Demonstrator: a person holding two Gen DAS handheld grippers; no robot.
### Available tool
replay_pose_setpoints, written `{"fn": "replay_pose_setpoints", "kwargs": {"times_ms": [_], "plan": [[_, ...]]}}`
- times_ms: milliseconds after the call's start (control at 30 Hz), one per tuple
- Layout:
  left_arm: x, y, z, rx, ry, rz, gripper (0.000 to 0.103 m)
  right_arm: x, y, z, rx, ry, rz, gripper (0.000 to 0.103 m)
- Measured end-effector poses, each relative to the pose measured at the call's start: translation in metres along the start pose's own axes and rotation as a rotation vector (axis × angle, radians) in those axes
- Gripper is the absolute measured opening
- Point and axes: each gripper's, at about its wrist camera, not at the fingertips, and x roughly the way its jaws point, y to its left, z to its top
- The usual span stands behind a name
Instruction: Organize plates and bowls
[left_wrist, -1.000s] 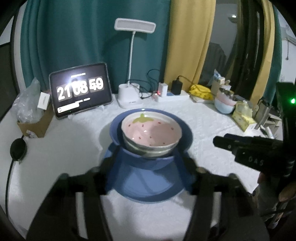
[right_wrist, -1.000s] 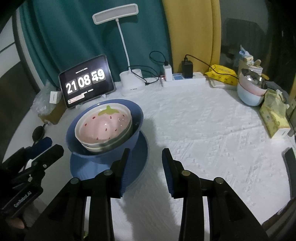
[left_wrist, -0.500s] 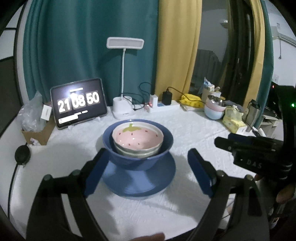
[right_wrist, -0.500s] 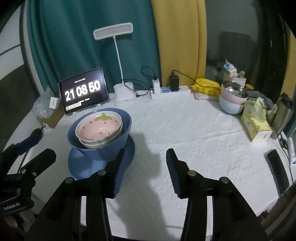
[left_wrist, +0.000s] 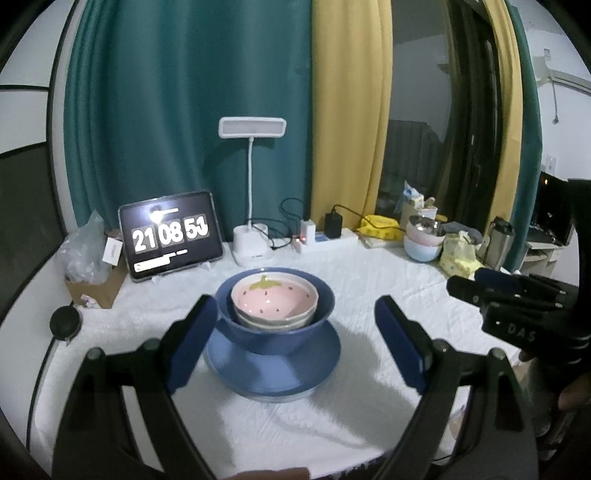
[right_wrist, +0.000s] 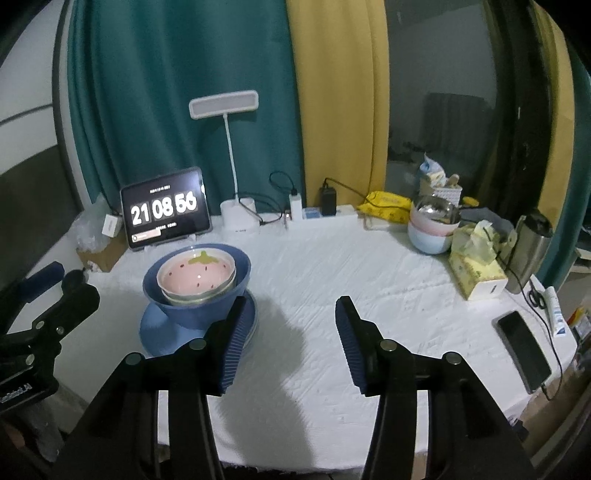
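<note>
— One stack of crockery, set on the white-clothed table (left_wrist: 369, 280), left of centre, in front of the tablet clock (left_wrist: 170, 236).
— Biggest piece first?
— Blue plate (left_wrist: 273, 373) at the bottom, flat on the cloth, glossy, rim wider than everything above. Seems to have a paler edge just under it on the right wrist view; another plate or not, cannot tell.
— Next?
— Deep blue bowl (left_wrist: 275, 332), upright, centred on the plate, darker blue, round foot touching the plate's middle.
— And inside?
— Pale bowl (left_wrist: 273, 320) nested within, only its greyish-white side showing. Topped by the pink strawberry bowl (left_wrist: 274, 298): pink inside, dark seed specks, green leaf mark at the far rim, white outer edge. Sits slightly left of centre in the blue bowl, rim standing a little above it.
— Tongs?
— Left gripper (left_wrist: 295, 343) spread wide, blue pads apart on either side of the stack, touching nothing; jaws just been opening. Right gripper (right_wrist: 291, 347) parted too, jaws just been widening, nothing between them but bare cloth; its left pad overlapping the plate's edge in the view, contact not evident.
— Anything else of the kind?
— Second small pile of bowls (right_wrist: 434, 227) at the far right, well apart, pink over pale blue, something metallic on top.
</note>
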Motion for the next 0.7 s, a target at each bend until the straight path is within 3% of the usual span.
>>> {"fn": "replay_pose_setpoints", "kwargs": {"times_ms": [700], "plan": [[-0.049, -0.007, 0.024, 0.001, -0.112, 0.019, 0.088, -0.065, -0.002, 0.022, -0.024, -0.150, -0.027, 0.052]]}}
